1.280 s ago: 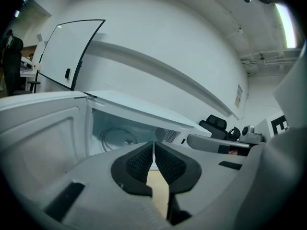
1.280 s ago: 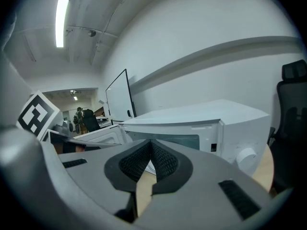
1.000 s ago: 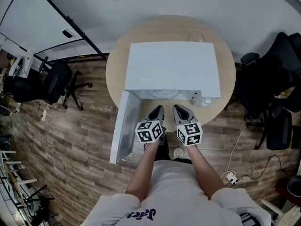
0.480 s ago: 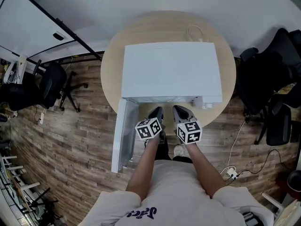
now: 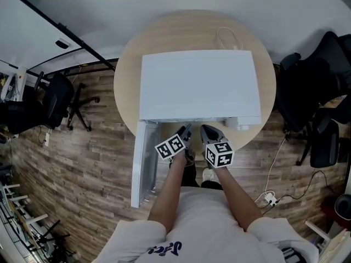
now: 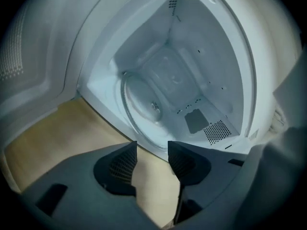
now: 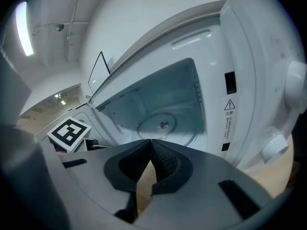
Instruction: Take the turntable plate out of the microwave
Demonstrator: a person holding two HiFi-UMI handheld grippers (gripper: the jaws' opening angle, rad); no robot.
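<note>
The white microwave (image 5: 197, 84) stands on a round wooden table (image 5: 127, 75) with its door (image 5: 142, 163) swung open at the left. The glass turntable plate (image 6: 144, 107) lies on the cavity floor, also seen as the plate (image 7: 165, 123) in the right gripper view. My left gripper (image 6: 152, 147) hovers over the table just outside the cavity mouth; its jaws are opening and nothing is between them. My right gripper (image 7: 150, 143) is shut and empty beside it, pointing into the cavity. In the head view the left gripper (image 5: 186, 131) and right gripper (image 5: 207, 130) sit side by side at the microwave's front.
The control panel with its knobs (image 7: 295, 87) is right of the cavity. A white cord (image 5: 227, 37) lies on the table behind the microwave. Black office chairs (image 5: 312, 92) stand right, another chair (image 5: 52, 100) left, and cables (image 5: 269, 201) trail over the wooden floor.
Both grippers have sunk and drawn closer to the microwave's front. The left gripper has rolled, its marker cube now tilted. The cavity floor no longer shows in the head view.
</note>
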